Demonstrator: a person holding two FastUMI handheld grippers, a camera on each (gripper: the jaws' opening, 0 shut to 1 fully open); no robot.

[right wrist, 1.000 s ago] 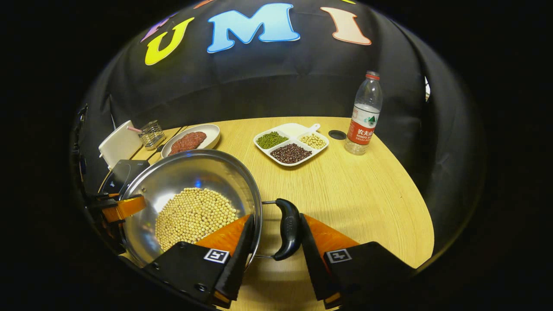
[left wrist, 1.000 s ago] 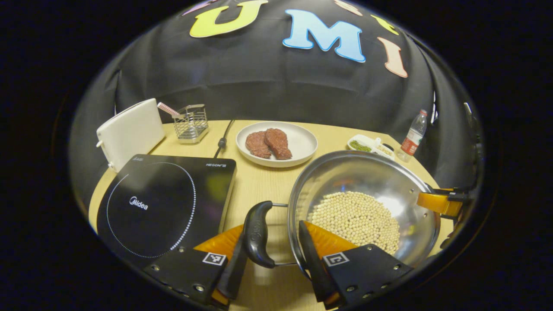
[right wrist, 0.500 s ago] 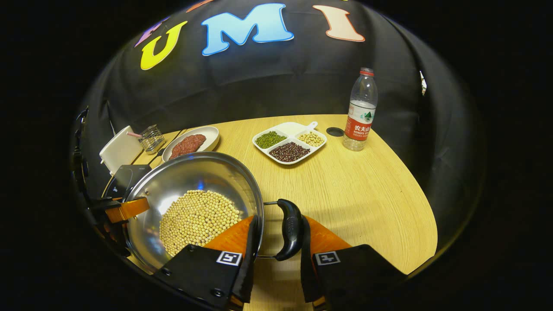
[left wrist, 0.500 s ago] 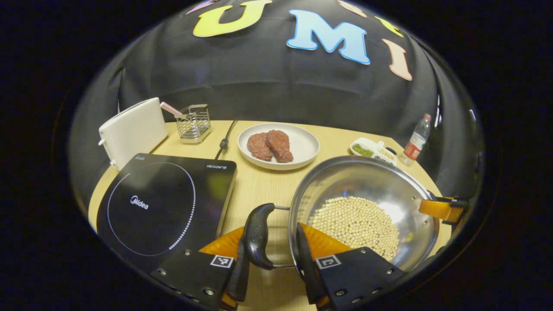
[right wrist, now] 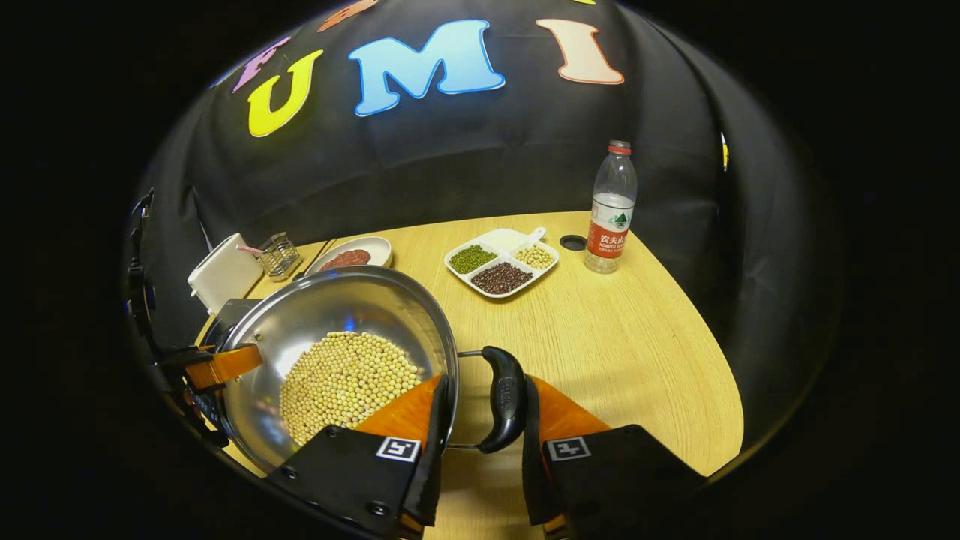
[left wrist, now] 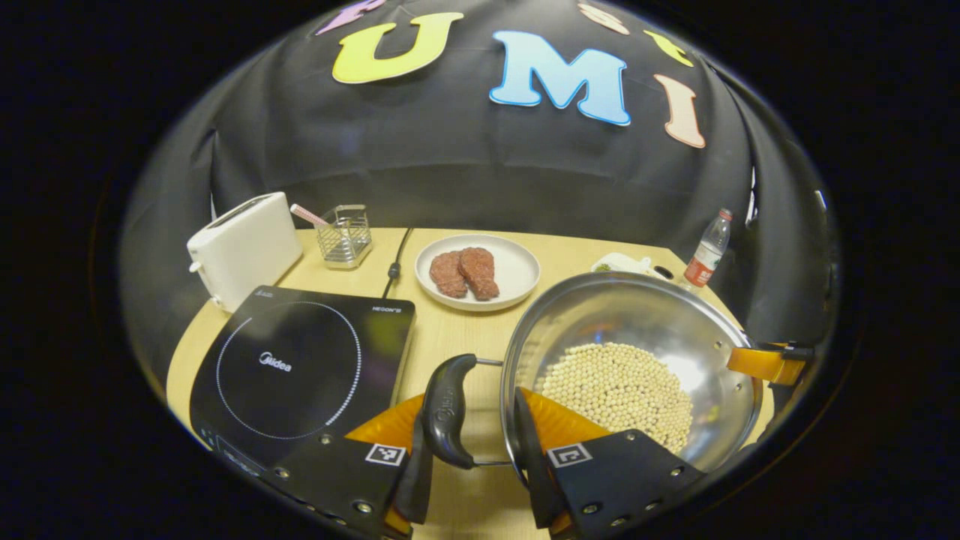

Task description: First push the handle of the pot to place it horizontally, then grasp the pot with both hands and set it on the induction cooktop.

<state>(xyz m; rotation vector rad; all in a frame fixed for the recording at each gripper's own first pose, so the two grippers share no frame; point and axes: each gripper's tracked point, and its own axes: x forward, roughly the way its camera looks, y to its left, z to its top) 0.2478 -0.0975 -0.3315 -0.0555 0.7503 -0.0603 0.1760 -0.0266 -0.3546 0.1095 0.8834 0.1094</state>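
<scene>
Both grippers grip the pot (left wrist: 637, 352) at opposite sides. Left gripper (left wrist: 469, 480) has its fingers closed across the pot's rim and black loop handle (left wrist: 448, 411); right gripper (right wrist: 480, 476) clamps the other black handle (right wrist: 504, 397) and rim likewise. Filled with soybeans (right wrist: 345, 379), the pot sits just right of the induction cooktop (left wrist: 300, 367), not on it.

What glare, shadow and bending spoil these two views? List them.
Left gripper view: a bright glare patch on the shiny steel pot's wall; the round wooden table's edge bows.
Right gripper view: bluish glints inside the pot; soft shadow beneath its black handle.
</scene>
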